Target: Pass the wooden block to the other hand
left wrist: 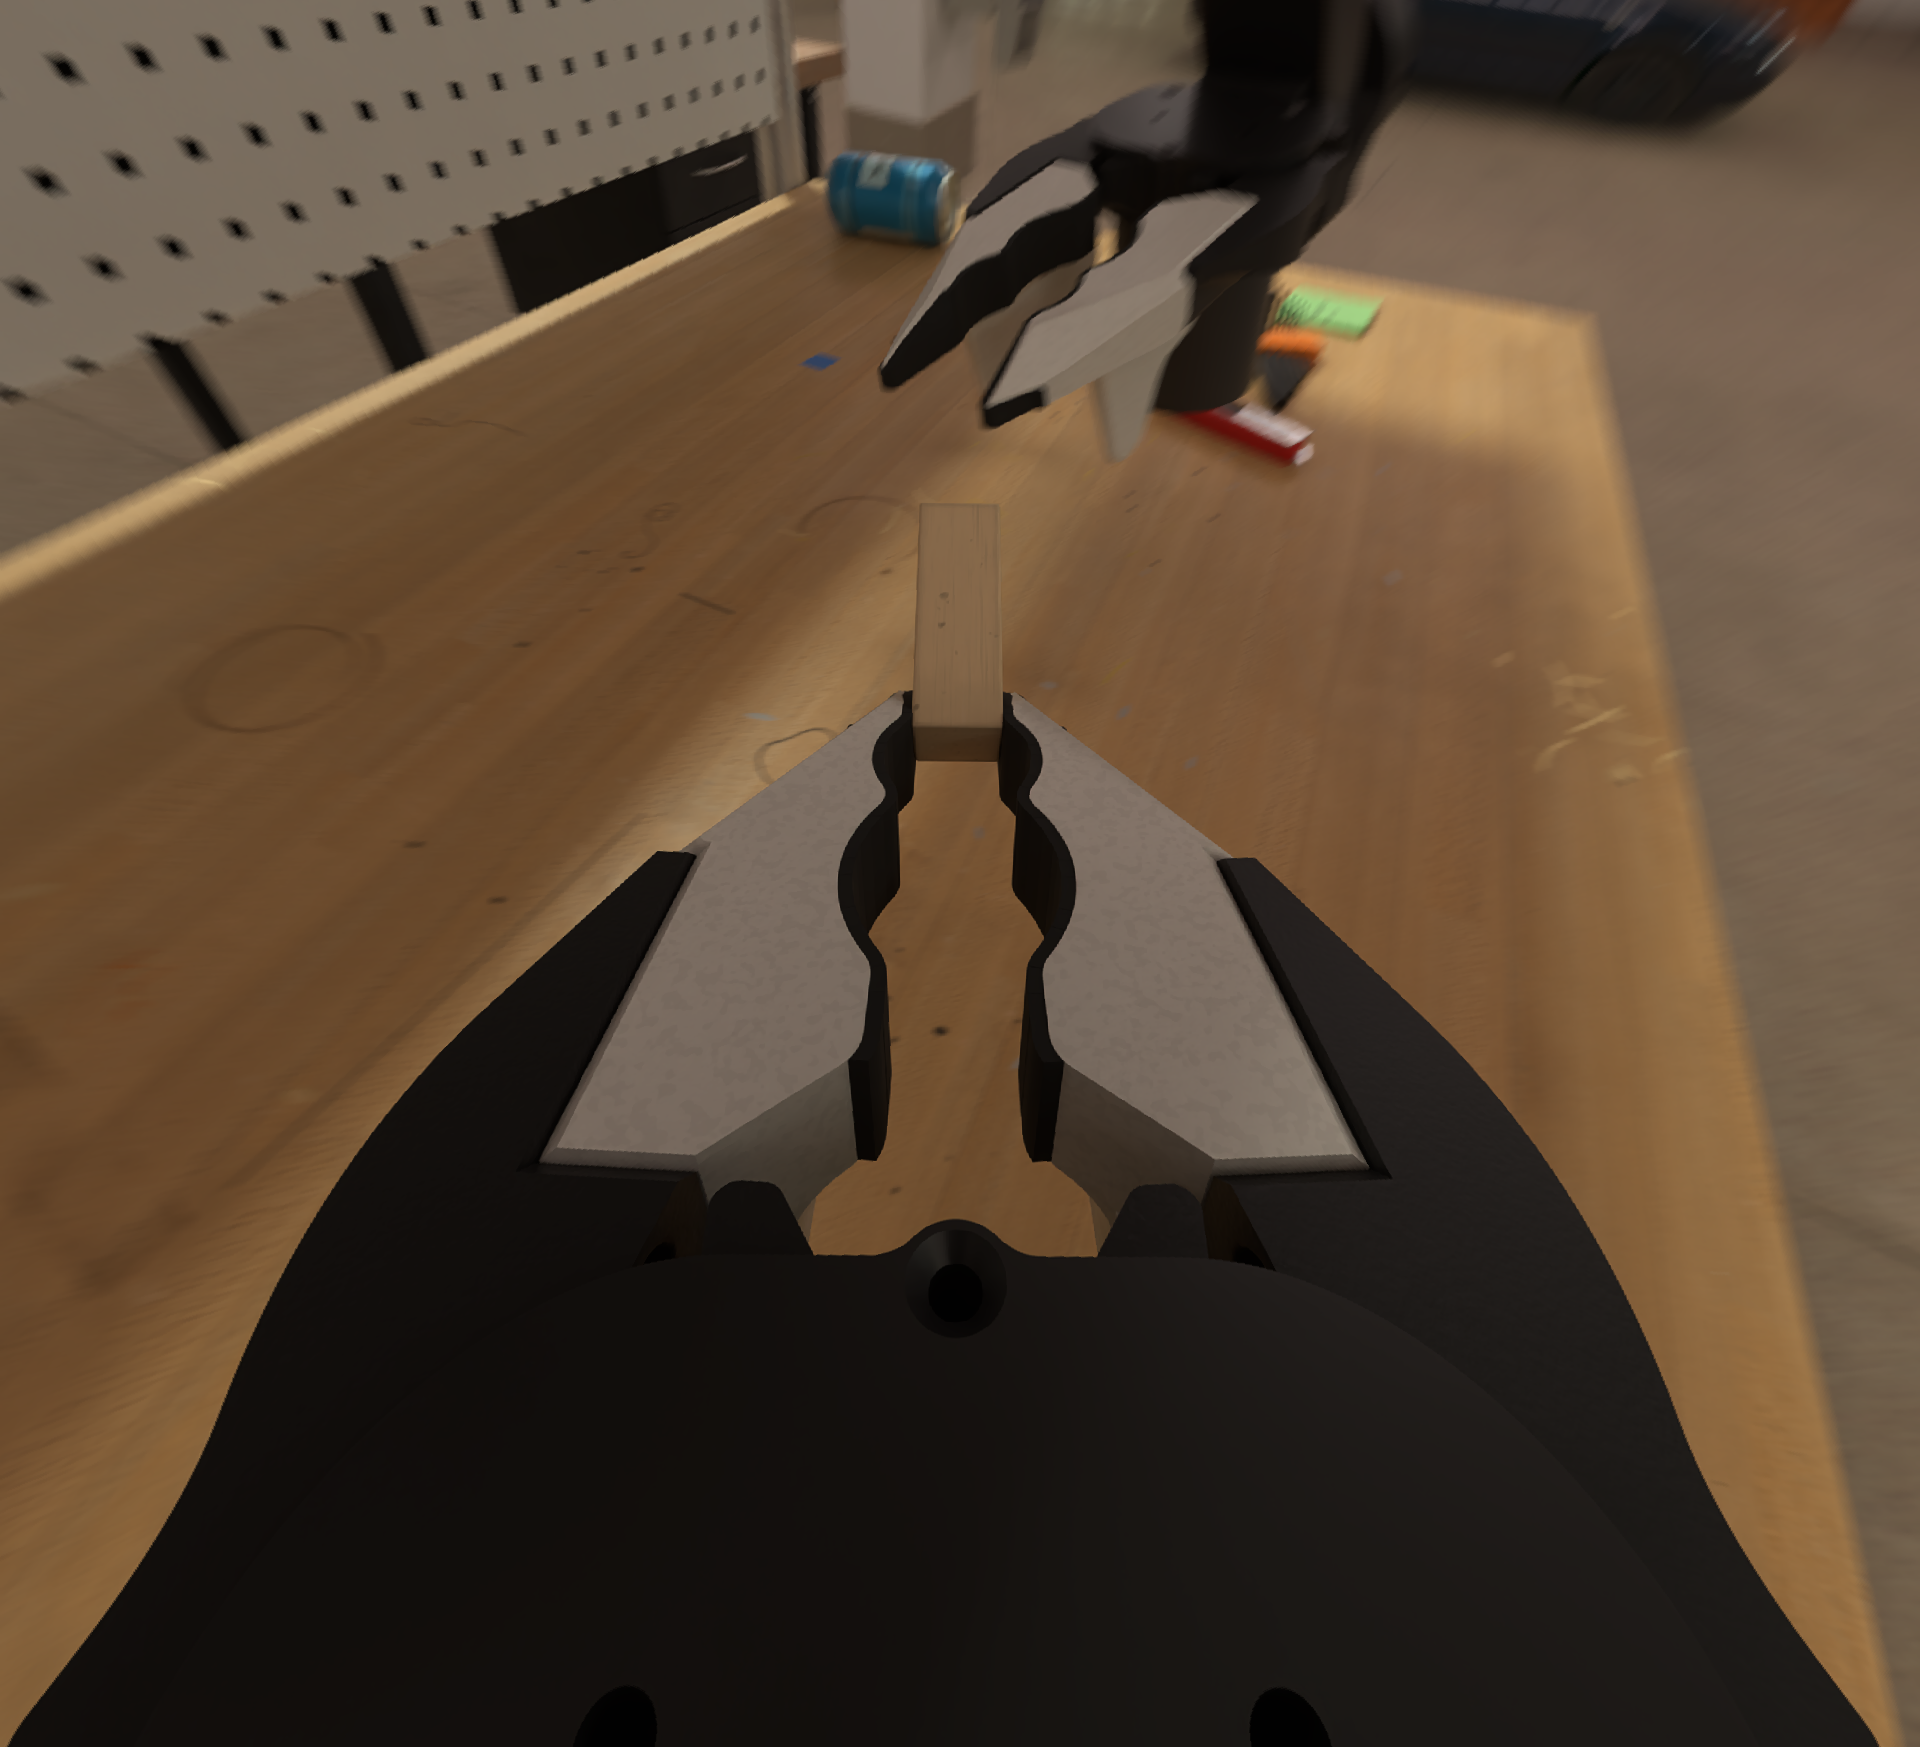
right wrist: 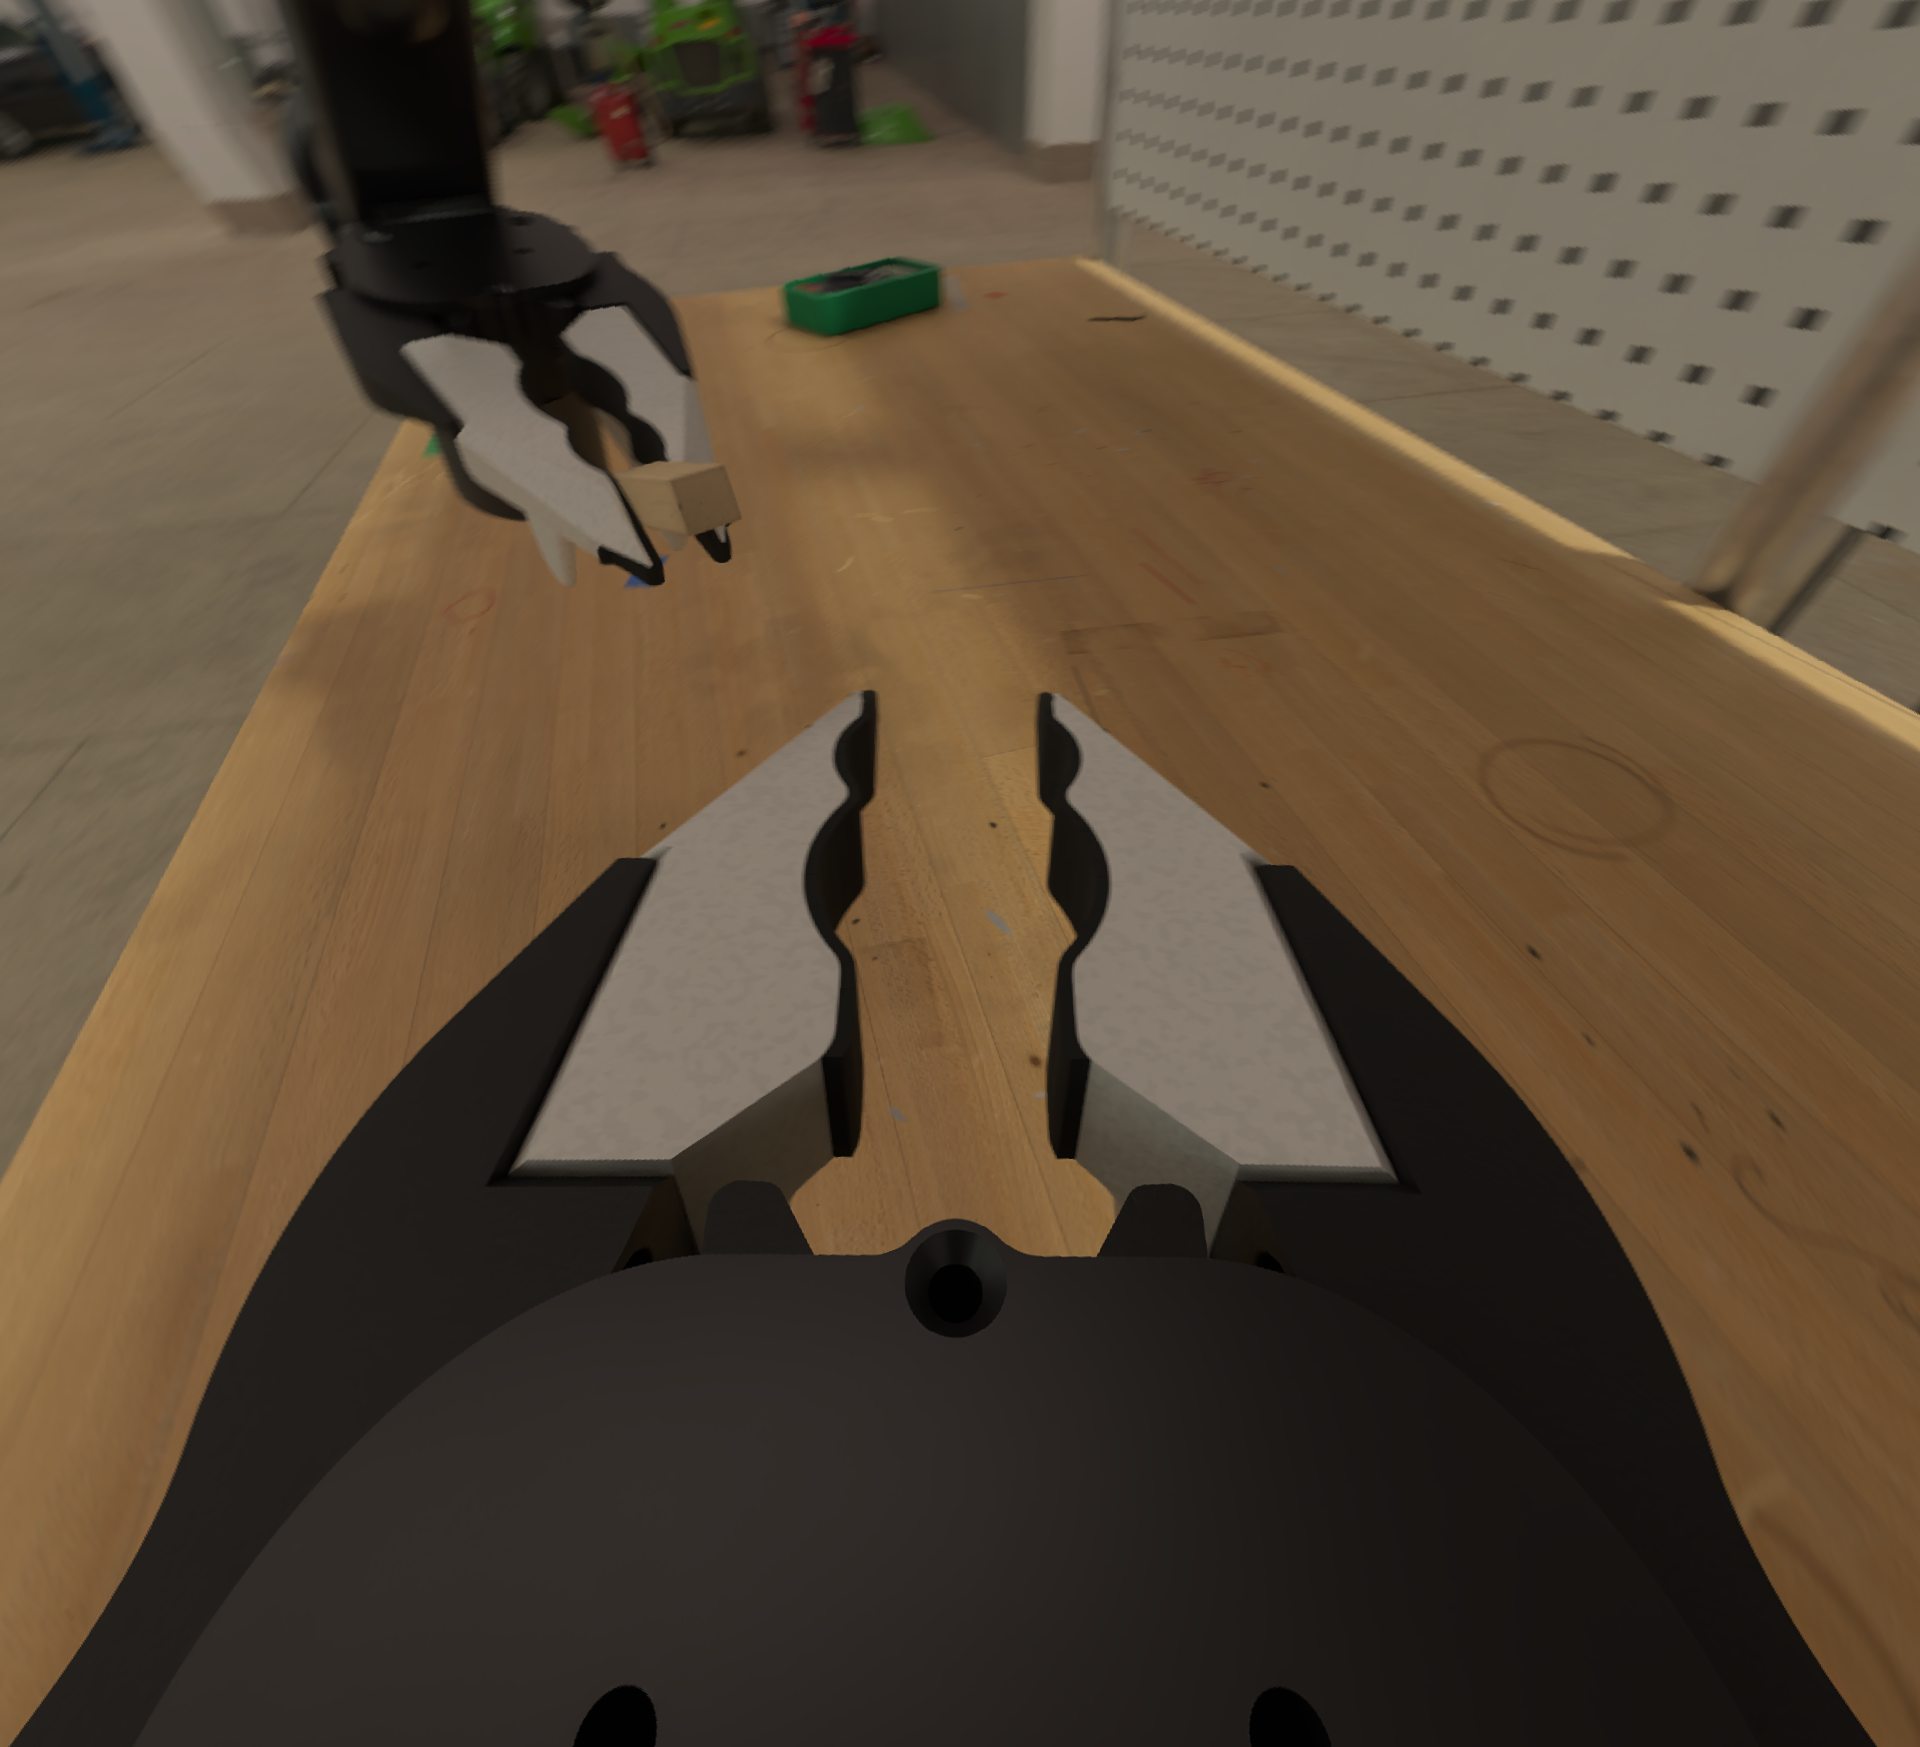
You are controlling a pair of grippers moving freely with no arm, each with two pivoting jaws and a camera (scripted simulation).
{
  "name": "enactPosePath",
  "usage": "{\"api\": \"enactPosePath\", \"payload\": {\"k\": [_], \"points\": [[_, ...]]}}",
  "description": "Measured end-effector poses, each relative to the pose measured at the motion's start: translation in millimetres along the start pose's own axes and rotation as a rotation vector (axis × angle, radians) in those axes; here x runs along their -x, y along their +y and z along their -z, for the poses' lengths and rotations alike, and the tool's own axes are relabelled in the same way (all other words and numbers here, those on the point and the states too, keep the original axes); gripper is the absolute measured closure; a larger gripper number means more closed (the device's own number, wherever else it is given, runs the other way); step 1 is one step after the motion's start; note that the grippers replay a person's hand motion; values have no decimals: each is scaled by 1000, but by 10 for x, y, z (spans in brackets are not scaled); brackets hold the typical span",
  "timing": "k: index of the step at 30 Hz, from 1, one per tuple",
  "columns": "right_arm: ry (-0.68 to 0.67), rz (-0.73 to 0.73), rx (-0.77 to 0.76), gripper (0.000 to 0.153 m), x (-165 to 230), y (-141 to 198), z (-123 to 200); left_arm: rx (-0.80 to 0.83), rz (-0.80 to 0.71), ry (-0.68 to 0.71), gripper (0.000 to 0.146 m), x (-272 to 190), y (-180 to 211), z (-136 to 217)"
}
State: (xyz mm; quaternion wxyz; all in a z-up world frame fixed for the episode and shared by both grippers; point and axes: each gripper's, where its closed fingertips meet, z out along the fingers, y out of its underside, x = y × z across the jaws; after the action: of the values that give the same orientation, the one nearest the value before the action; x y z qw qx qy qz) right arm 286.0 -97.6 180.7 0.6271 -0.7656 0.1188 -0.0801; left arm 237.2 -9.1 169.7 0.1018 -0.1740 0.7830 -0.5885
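Observation:
My left gripper [left wrist: 957,729] is shut on the near end of a pale wooden block [left wrist: 957,627], which sticks out forward past the fingertips, above the workbench [left wrist: 416,762]. My right gripper [left wrist: 940,393] hovers open and empty beyond and above the block's far end, a gap apart from it. In the right wrist view my right gripper [right wrist: 957,710] is open with only bench top between its fingers. There the left gripper [right wrist: 681,554] shows at upper left, holding the block [right wrist: 691,492].
A blue can [left wrist: 891,197] lies at the bench's far end near the pegboard [left wrist: 364,35]. Red, orange and green items [left wrist: 1262,430] lie behind the right gripper. A green tray [right wrist: 862,295] sits at the bench's other end. A metal post [right wrist: 1808,471] leans by the pegboard.

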Motion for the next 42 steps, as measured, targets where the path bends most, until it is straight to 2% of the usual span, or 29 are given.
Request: {"api": "enactPosePath", "payload": {"k": [2, 4, 7, 10, 12, 14, 16, 27, 31, 38, 42], "points": [[91, -52, -42, 108, 14, -75, 190, 68, -113, -102, 132, 15, -75, -9], [90, -187, -119, 108, 249, -212, 409, 123, -239, -181, 132, -4, -168, -9], [-175, -372, -260, 116, 854, -449, 583, 152, -399, -238, 132, -103, -331, -40], [-244, -497, -200, 112, 1002, -352, 403, 163, -529, -239, 132, -243, -448, -134], [-308, -648, -151, 105, 966, -250, 205, 174, -604, -236, 132, -315, -496, -210], [-441, -815, -169, 101, 935, -261, 80, 189, -649, -227, 132, -365, -515, -279], [-512, -891, -201, 101, 895, -290, 13, 205, -669, -218, 132, -389, -512, -322], [-500, -846, -267, 121, 821, -389, 5, 250, -738, -202, 132, -404, -477, -276], [-513, -834, -227, 139, 859, -384, -41, 273, -766, -199, 132, -391, -452, -289], [-517, -774, -213, 139, 913, -378, -28, 208, -803, -220, 132, -438, -451, -276], [-527, -713, -189, 139, 964, -362, -12, 220, -784, -161, 131, -491, -432, -267]]}}
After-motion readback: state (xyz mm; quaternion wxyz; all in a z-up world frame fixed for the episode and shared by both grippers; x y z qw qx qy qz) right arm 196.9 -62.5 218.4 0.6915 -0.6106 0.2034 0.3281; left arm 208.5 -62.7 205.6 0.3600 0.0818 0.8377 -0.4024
